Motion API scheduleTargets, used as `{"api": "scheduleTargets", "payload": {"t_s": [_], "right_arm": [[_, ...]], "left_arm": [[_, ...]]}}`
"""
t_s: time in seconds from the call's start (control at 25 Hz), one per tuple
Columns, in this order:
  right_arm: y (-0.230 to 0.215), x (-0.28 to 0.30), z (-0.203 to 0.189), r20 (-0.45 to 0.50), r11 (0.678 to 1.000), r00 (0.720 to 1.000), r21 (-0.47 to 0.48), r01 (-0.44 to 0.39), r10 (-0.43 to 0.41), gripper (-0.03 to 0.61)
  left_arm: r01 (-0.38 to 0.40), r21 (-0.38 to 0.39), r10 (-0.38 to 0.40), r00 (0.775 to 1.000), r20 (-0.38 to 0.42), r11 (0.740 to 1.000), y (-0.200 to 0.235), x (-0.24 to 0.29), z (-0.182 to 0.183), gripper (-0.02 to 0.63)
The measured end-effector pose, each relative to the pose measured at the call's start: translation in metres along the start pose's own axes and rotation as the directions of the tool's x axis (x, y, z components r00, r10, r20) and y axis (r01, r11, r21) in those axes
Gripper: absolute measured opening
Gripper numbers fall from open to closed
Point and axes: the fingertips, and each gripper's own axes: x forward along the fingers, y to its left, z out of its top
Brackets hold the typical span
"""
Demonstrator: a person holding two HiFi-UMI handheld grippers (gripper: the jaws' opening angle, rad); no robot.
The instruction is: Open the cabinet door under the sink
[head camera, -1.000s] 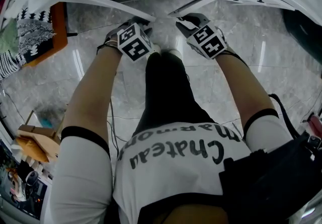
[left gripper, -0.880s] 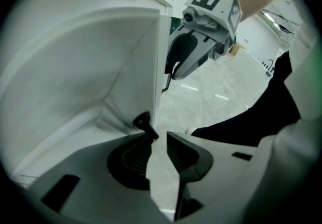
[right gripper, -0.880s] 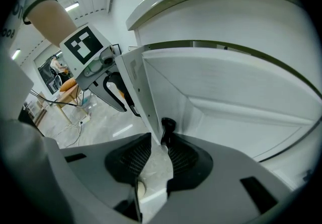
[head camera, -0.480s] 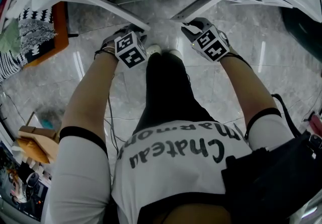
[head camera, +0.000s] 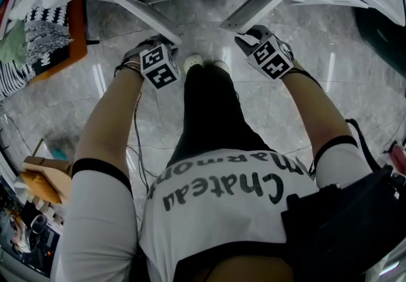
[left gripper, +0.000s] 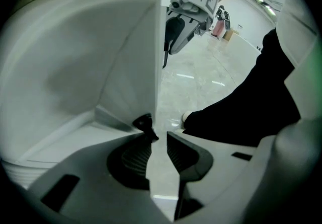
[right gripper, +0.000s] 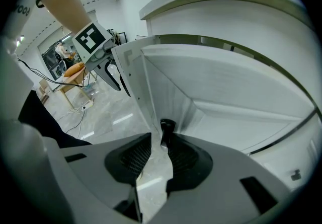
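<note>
clamping left gripper | right gripper on upright cabinet doors | seemingly angled toward person

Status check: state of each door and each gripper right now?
left cabinet door: partly open, swung outward.
right cabinet door: partly open, swung outward.
left gripper: shut on left cabinet door's free edge, beside left knob.
right gripper: shut on right cabinet door's free edge, beside right knob.

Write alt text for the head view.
From above, the left gripper is clamped on the partly open left cabinet door, the right gripper on the right cabinet door, also ajar. The person's arms and white shirt fill the foreground.
</note>
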Motion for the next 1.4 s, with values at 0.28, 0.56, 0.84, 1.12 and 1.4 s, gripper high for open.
{"api": "scheduleTargets", "payload": {"t_s": [0.28,0.56,0.84,1.12,1.4], "right_arm": [[0.003,-0.007,-0.012,-0.036,1.000,0.999,-0.017,0.008,-0.008,0.094],[0.005,-0.012,-0.021,-0.067,0.999,0.998,-0.033,0.009,-0.012,0.094],[0.006,-0.018,-0.033,-0.093,0.998,0.996,-0.070,-0.002,-0.005,0.094],[0.006,-0.025,-0.048,-0.123,0.995,0.992,-0.099,-0.001,-0.012,0.094],[0.005,-0.035,-0.065,-0.152,0.992,0.988,-0.129,-0.005,-0.015,0.094]], "left_arm": [[0.003,0.042,0.000,0.998,-0.062,0.999,-0.008,-0.003,-0.017,0.087],[0.018,0.076,-0.010,0.995,-0.102,0.997,-0.013,-0.006,-0.033,0.087],[0.011,0.097,-0.002,0.995,-0.098,0.995,-0.022,-0.014,-0.056,0.087],[0.004,0.106,0.006,0.996,-0.092,0.994,-0.024,-0.018,-0.070,0.087],[-0.006,0.214,0.028,0.995,-0.099,0.977,-0.027,-0.027,-0.102,0.087]]}}
